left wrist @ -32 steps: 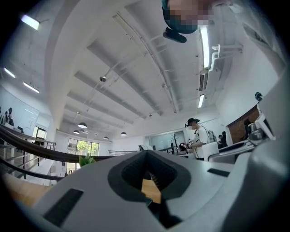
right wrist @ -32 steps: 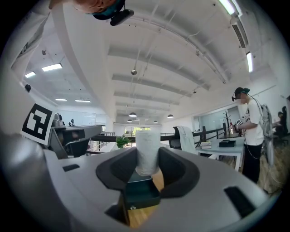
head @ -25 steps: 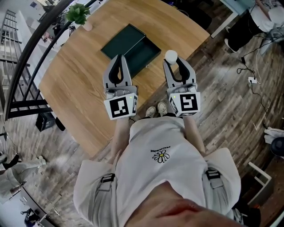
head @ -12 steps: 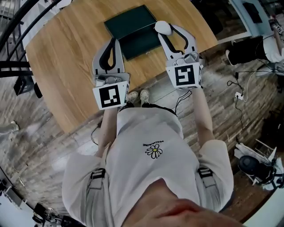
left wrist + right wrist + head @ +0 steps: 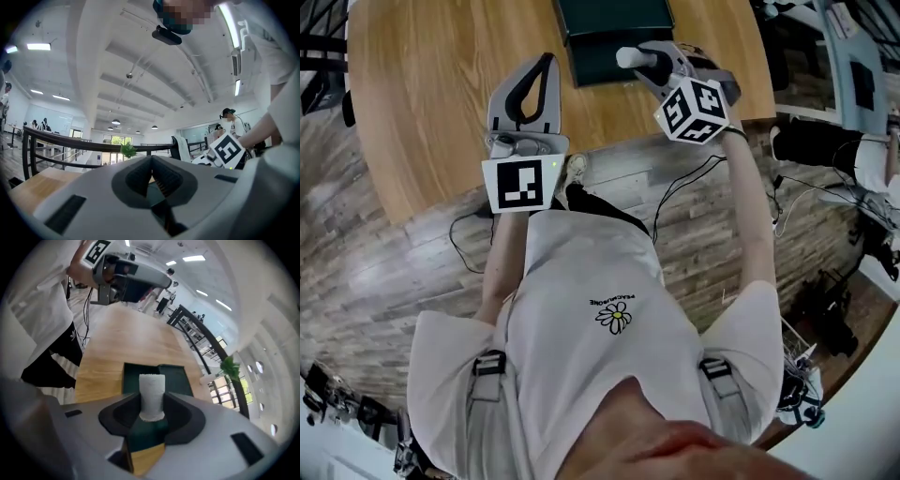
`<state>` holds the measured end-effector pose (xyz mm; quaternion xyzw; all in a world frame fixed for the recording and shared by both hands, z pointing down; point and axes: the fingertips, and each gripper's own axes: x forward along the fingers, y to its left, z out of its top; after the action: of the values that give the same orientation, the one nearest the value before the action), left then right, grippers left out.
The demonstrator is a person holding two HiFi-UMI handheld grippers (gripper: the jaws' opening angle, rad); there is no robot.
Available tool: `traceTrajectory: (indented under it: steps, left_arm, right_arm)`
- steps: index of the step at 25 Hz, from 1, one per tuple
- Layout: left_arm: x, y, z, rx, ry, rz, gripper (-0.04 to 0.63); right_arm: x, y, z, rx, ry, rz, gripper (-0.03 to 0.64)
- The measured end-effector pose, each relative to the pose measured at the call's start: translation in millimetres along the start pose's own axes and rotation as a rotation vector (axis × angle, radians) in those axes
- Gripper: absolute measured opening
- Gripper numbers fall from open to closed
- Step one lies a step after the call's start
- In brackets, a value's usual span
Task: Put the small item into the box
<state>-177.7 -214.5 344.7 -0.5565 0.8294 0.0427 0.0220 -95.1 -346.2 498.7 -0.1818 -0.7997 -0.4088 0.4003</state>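
Left hand-held gripper [image 5: 546, 62]: jaws together at the tips, with nothing between them. It hovers over bare wood, level with the right one. Judged parked, since the job needs only one gripper.

Tabletop [image 5: 422, 84]: light wood, spreading under and ahead of both hand-held grippers.

Small item [image 5: 151, 383]: a white, rough-skinned cylinder standing between the right gripper's pads. Its free end pokes out past the jaw tips. Carried this way, it can drop clear once the pads part.

Right hand-held gripper [image 5: 151, 404]: its jaws are opening, though the pads look to be touching the item on both sides, so the item has not fallen. It reaches further forward than the left gripper and leans inward. This is judged to bring the item over the box for release.

Box [image 5: 140, 376]: dark green, lying flat just beyond and beneath the right gripper's jaw tips. It shows as two panels side by side, and the item sits over the left panel.

Hard to tell: which panel is the tray and which the lid, and how deep either is. How high the item hangs above the box is also unclear.

Cut off or hidden: the box's far end runs off the top edge of the head view. The right jaws cover its near edge and the item's held end. The left gripper view looks mostly at the ceiling and shows little of the tabletop.
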Motion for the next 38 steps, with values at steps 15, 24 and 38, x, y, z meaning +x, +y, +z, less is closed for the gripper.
traceTrajectory:
  steps: [15, 24, 38]
  left_arm:
    - [-29.4, 23.3, -53.1, -0.045, 0.096, 0.043, 0.017]
    - [-29.5, 37.5, -58.1, -0.065, 0.088, 0.103, 0.017]
    - [-13.9, 22.7, -32.0, 0.005, 0.039, 0.025, 0.017]
  right_arm:
    - [103.8, 47.0, -52.7, -0.167, 0.199, 0.464, 0.156]
    - [108.0, 53.0, -51.6, -0.130, 0.214, 0.475, 0.161]
    - [83.0, 24.7, -33.9, -0.031, 0.189, 0.389, 0.210]
